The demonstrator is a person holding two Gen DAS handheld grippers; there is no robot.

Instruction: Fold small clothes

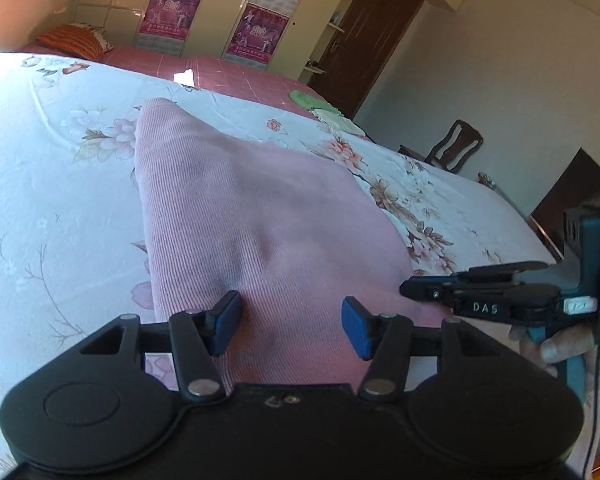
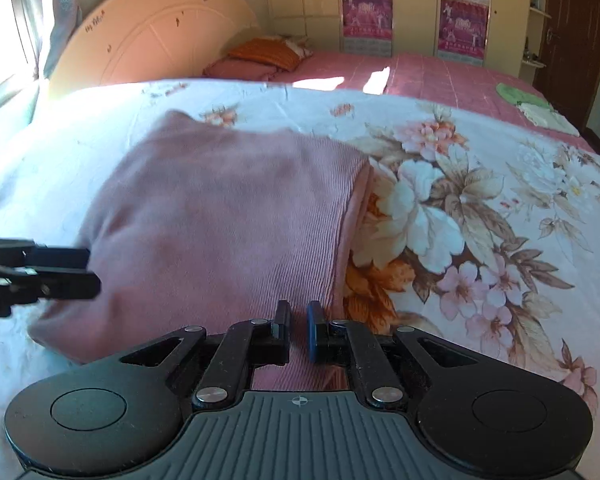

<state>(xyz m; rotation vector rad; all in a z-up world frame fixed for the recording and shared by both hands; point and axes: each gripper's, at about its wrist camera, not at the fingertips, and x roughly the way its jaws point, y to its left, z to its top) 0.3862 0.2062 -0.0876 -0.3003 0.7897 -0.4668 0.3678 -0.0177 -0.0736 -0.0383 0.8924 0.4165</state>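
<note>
Pink ribbed garment (image 1: 236, 216) on the bed

It lies spread flat over the floral sheet (image 1: 52, 168), folded over itself, one doubled edge along its right side.

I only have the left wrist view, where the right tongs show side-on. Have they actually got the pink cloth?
Observer: Yes. Seen from the right wrist, the right tongs are almost closed, with the pink garment pinched between them close to its right edge.
Operator: Is that edge a single layer?
Observer: No. A lighter pink layer peeks out from under the ribbed top along it.
</note>
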